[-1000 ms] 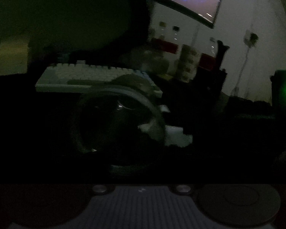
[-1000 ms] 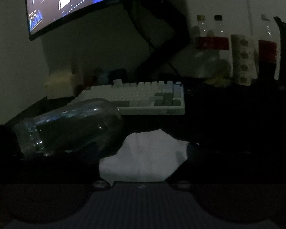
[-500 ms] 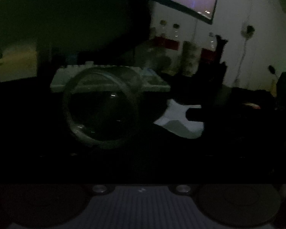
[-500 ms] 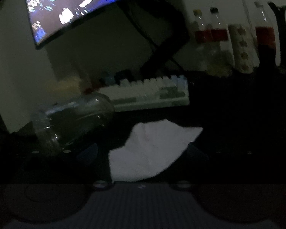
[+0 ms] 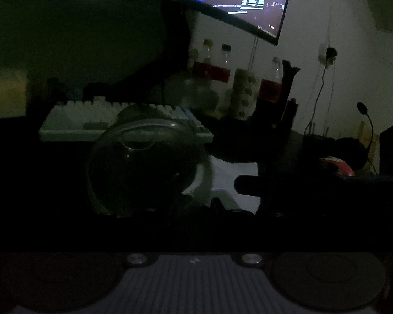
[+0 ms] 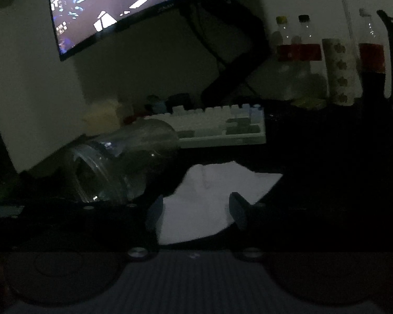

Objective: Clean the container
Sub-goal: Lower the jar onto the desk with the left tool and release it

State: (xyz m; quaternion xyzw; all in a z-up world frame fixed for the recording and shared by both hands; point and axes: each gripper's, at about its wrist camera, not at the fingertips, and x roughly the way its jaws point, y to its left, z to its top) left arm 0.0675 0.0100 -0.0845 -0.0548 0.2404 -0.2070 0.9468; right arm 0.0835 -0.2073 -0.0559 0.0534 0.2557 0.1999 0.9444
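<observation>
Both grippers point forward and somewhat down over a dark desk. The right gripper (image 6: 196, 209) has its jaws closing, the white cloth (image 6: 204, 204) lying between the two fingers; whether the pads press it yet I cannot tell. The left gripper's jaws are closing too, but its fingers are lost in shadow, so I cannot tell what they meet. The clear jar (image 6: 123, 164) lies on its side, just left of the cloth, in front of the keyboard (image 6: 217, 125). The left view looks into the jar's (image 5: 144, 170) round mouth; only the right view shows its side. A headset (image 5: 364, 130) appears only in the left view.
</observation>
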